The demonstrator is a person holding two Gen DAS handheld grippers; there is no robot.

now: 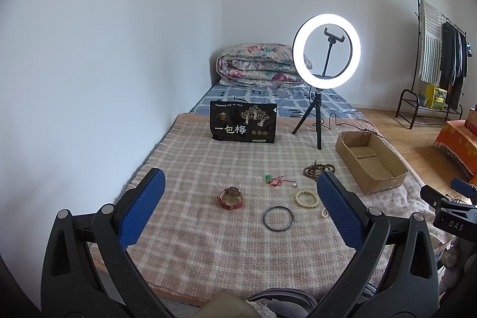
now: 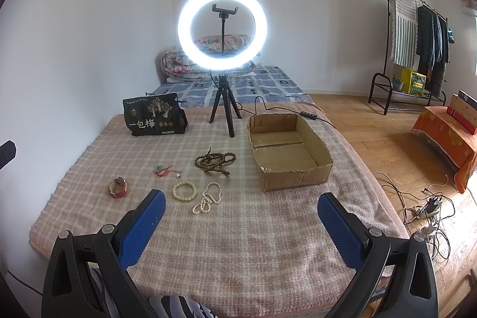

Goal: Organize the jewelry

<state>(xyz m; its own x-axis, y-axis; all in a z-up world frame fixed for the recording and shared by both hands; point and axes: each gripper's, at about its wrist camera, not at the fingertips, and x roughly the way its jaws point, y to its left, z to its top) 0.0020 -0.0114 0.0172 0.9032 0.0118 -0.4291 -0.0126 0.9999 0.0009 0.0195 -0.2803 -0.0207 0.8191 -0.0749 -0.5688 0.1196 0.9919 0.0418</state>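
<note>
Jewelry lies on a plaid blanket (image 1: pixel 208 228): a red-strap watch (image 1: pixel 230 198) (image 2: pixel 118 187), a black ring bangle (image 1: pixel 278 219), a cream bead bracelet (image 1: pixel 306 199) (image 2: pixel 184 190), a white pearl strand (image 2: pixel 207 198), a green pendant on red cord (image 1: pixel 275 179) (image 2: pixel 162 169) and brown prayer beads (image 1: pixel 319 170) (image 2: pixel 215 161). An open cardboard box (image 1: pixel 371 161) (image 2: pixel 287 151) stands to their right. My left gripper (image 1: pixel 240 182) is open and empty, above the blanket near the jewelry. My right gripper (image 2: pixel 240 204) is open and empty, nearer than the box.
A lit ring light on a tripod (image 1: pixel 326 51) (image 2: pixel 222 29) and a black snack bag (image 1: pixel 243 122) (image 2: pixel 153 115) stand behind the jewelry. A folded quilt (image 1: pixel 259 64) lies by the wall. A clothes rack (image 2: pixel 417 35), cables and a power strip (image 2: pixel 429 207) are on the floor at right.
</note>
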